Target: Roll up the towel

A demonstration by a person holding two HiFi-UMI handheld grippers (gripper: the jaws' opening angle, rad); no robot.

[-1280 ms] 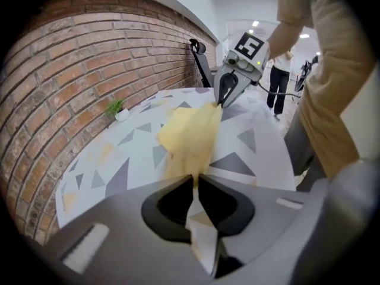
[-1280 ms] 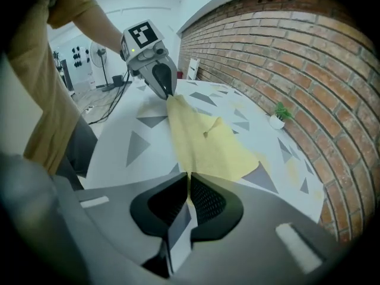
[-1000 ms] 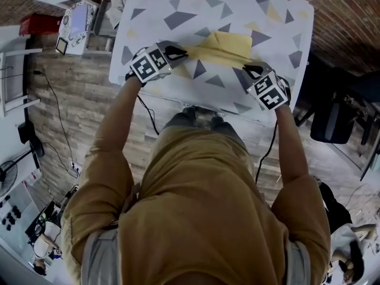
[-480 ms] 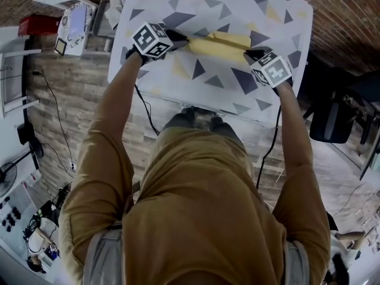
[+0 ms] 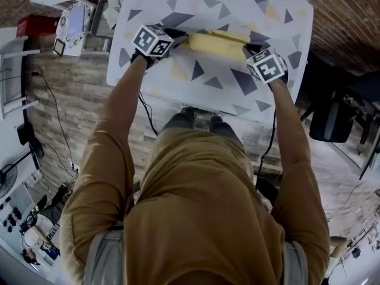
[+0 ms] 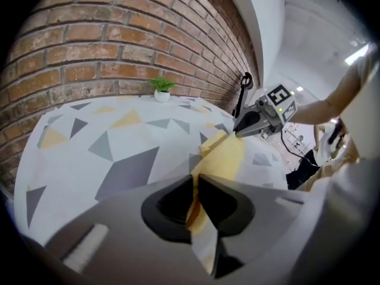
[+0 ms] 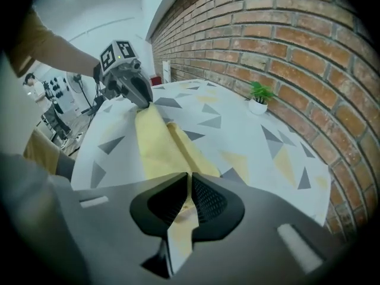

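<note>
Now both claws pinch the yellow towel [image 5: 215, 43], one at each end. Left gripper [image 6: 195, 186]: jaws almost closed on a fold of cloth at the towel's left end. The cloth is squeezed between the pads and sticks out behind them. Right gripper [image 7: 189, 186]: same, jaws pressed tight on the right end, with a thin strip of yellow between them. Towel lies on the table [image 5: 202, 5] as a narrow folded band stretched from one claw to the other. A raised fold runs along its far edge, just past the claw tips. Each claw points down and away from the person, toward the brick wall [image 7: 285, 46]. Small potted plant [image 7: 258, 98] sits well ahead of the claws, at the table's far edge by the wall. Ochre sleeves [image 5: 113, 159] reach out behind the claws.
</note>
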